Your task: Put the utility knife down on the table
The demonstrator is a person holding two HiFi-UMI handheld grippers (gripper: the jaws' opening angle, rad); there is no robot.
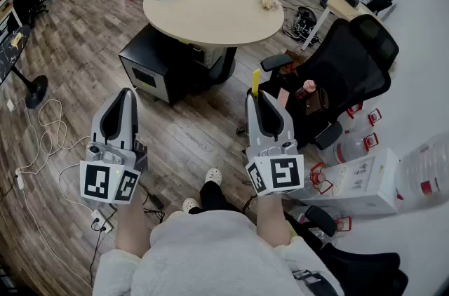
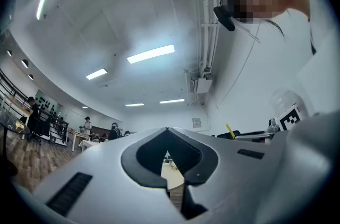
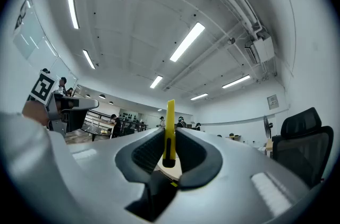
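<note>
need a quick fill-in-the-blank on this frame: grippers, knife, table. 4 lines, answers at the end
1. The right gripper is shut on a utility knife whose colour is ___.
2. The left gripper has its jaws together with ___ between them.
3. The top of the table ahead of the person is ___ in shape.
4. In the head view, the black office chair stands to the ___ of the table.

Missing words: yellow; nothing; round; right

Black office chair [image 1: 356,66], white carton [image 1: 366,184], black cabinet [image 1: 153,62]
</note>
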